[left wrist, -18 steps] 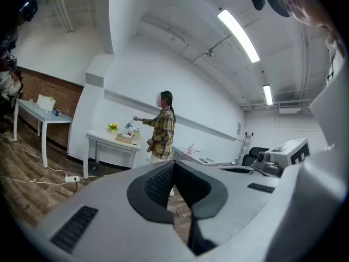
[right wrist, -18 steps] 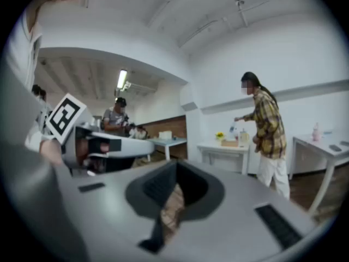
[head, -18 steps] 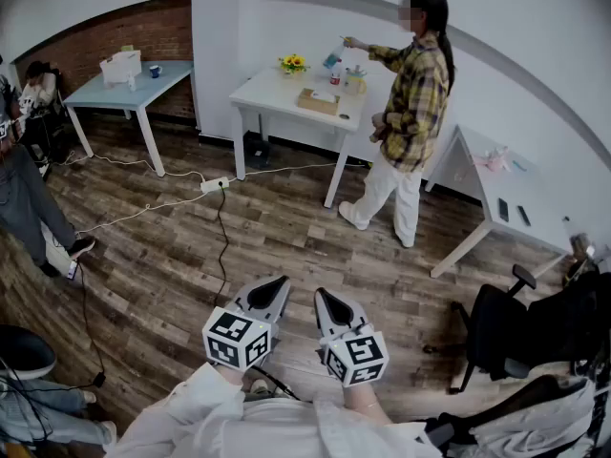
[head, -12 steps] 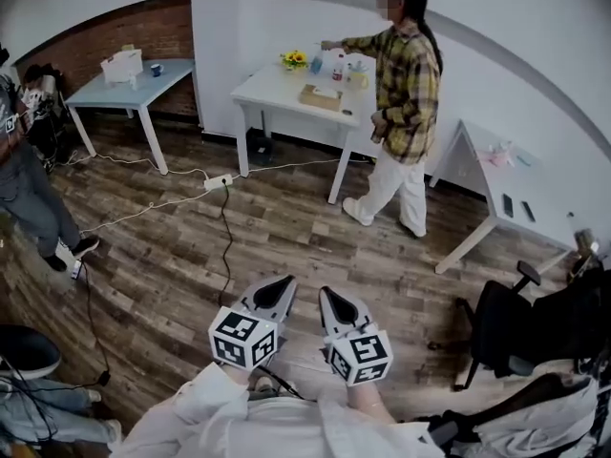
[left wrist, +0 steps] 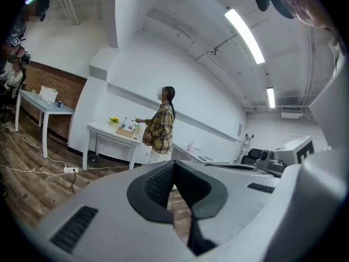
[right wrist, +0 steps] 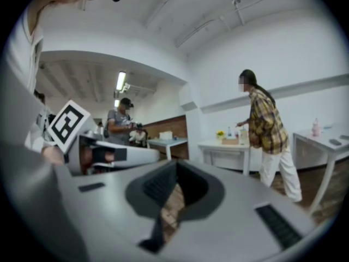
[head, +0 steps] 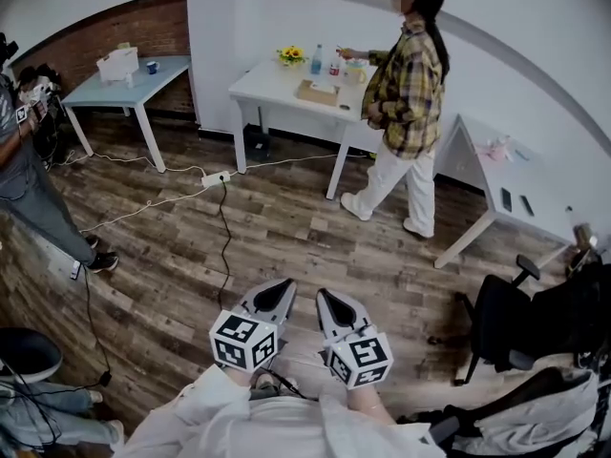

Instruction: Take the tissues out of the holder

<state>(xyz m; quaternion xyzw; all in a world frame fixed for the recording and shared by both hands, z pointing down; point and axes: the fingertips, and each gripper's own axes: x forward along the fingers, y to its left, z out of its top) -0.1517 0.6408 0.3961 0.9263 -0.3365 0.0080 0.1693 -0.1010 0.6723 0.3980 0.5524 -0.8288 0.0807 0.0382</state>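
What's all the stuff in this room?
middle table: one, white, at the back
blue table: one, light blue, back left
flowers: one bunch, yellow, on middle table
box: one, tan, on middle table
person: one, checked yellow shirt, beside middle table
second person: one, grey clothes, far left
power strip: one, white, on the floor
chair: one, black, right side
left gripper: one, grey, bottom centre, shut
right gripper: one, grey, beside it, shut
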